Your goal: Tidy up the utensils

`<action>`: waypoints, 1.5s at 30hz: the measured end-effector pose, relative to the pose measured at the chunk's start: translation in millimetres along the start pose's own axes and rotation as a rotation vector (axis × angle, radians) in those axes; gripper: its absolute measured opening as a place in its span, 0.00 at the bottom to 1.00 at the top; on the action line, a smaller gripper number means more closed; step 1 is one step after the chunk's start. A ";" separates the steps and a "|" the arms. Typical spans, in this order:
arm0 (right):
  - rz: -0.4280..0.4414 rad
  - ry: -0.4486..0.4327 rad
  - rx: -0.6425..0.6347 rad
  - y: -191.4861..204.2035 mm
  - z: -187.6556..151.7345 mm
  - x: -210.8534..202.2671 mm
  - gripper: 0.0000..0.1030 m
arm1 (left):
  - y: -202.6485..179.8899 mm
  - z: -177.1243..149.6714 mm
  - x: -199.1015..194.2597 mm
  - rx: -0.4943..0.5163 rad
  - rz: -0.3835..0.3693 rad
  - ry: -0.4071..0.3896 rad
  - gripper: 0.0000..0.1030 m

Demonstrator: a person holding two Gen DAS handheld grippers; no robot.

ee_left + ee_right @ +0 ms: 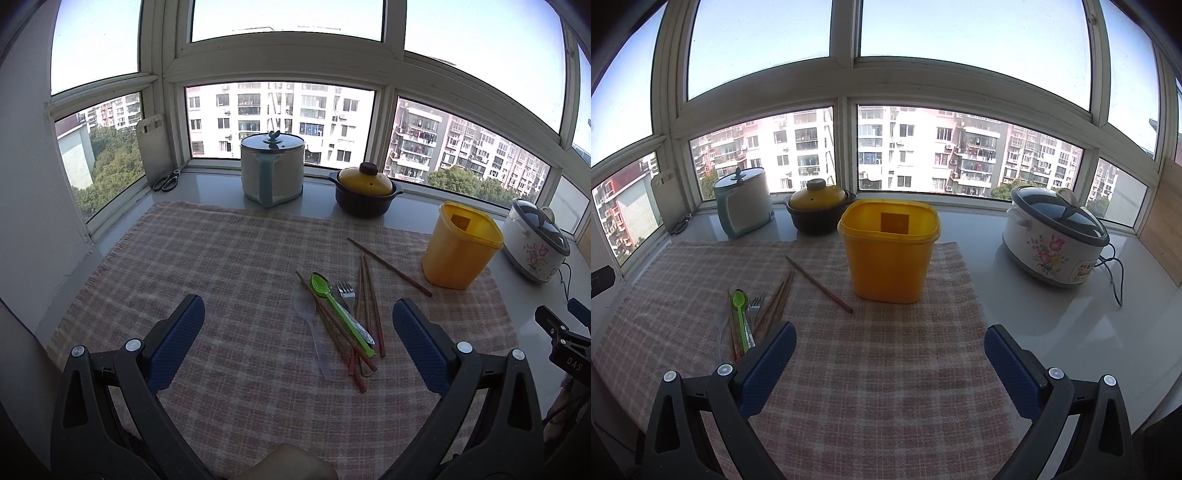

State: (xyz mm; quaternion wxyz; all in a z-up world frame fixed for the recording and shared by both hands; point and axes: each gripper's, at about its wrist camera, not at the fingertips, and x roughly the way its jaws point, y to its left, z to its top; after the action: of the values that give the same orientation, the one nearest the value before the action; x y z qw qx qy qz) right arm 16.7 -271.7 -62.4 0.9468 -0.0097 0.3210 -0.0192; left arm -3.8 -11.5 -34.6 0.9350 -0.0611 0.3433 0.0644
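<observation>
A pile of utensils lies on the checked cloth (229,258): a green spoon (334,302), a metal fork (347,295), a clear plastic spoon (312,325) and several brown chopsticks (371,306). One chopstick (389,267) lies apart, toward the empty yellow container (460,245). My left gripper (299,339) is open and empty, above the cloth just short of the pile. My right gripper (890,362) is open and empty, facing the yellow container (889,251); the pile (753,317) is at its left finger, with the lone chopstick (820,285) beyond.
Along the windowsill stand a white-and-blue pot (273,170), a yellow-lidded dark casserole (365,192) and a floral rice cooker (1054,240) with its cord. Scissors (167,181) and a cutting board (153,147) lean at the far left. A wooden board (1163,218) stands at right.
</observation>
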 end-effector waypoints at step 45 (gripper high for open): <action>0.307 0.300 -0.148 75.3 13.2 130.4 0.55 | 16.4 -47.5 167.3 -0.048 -0.263 0.447 0.39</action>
State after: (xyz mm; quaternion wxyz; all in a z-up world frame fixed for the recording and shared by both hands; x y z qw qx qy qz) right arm 130.5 -201.9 -133.5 0.8771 -0.0273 0.4564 0.1475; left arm 89.9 10.2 -180.4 0.8345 -0.1399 0.5290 -0.0646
